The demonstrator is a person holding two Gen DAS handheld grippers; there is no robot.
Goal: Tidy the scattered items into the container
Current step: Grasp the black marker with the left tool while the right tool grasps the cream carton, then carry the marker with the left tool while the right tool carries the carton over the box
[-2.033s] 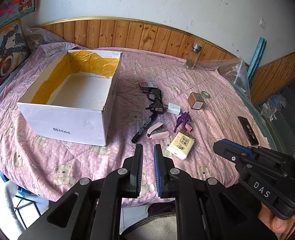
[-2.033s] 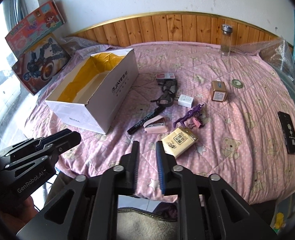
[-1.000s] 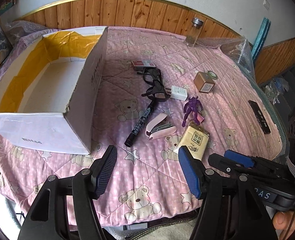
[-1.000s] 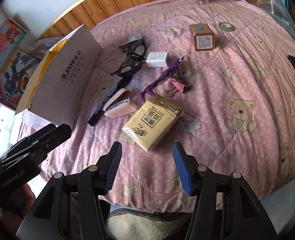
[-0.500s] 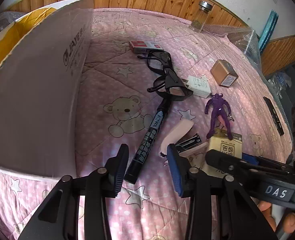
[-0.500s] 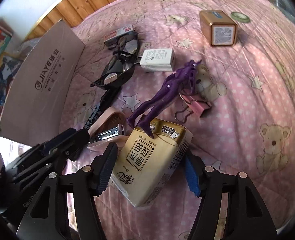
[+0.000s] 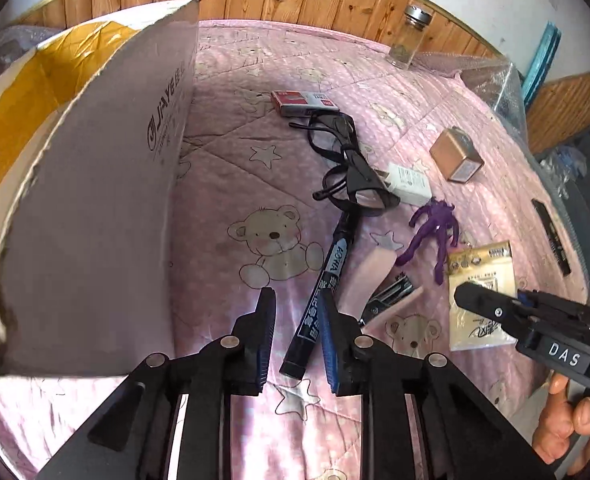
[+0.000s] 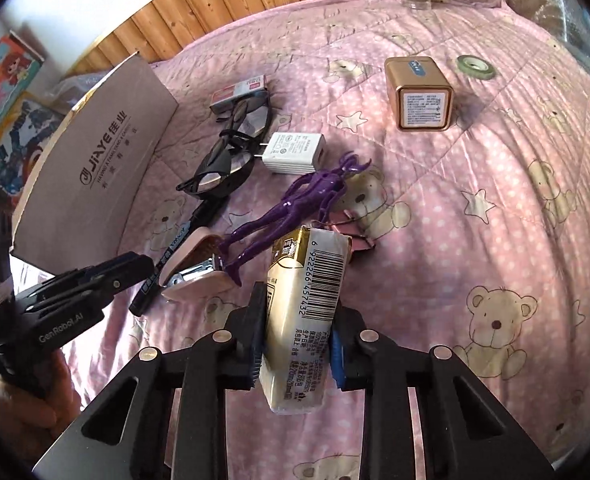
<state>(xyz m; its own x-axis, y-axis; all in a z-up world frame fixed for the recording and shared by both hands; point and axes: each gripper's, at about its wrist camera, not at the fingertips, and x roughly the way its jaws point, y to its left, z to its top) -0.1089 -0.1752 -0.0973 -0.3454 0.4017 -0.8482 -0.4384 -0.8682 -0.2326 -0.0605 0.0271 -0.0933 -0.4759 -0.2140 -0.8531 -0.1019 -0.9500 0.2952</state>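
Quilted pink bedspread (image 8: 475, 184). Right gripper (image 8: 297, 344) clamps soft tissue pack (image 8: 307, 320); left gripper (image 7: 295, 332), narrowly apart, straddles black marker (image 7: 323, 292).

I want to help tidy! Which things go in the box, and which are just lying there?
For the box: tissue pack, marker, stapler, purple figure, glasses, charger.

Just lying about: toy boxes, glass jar.
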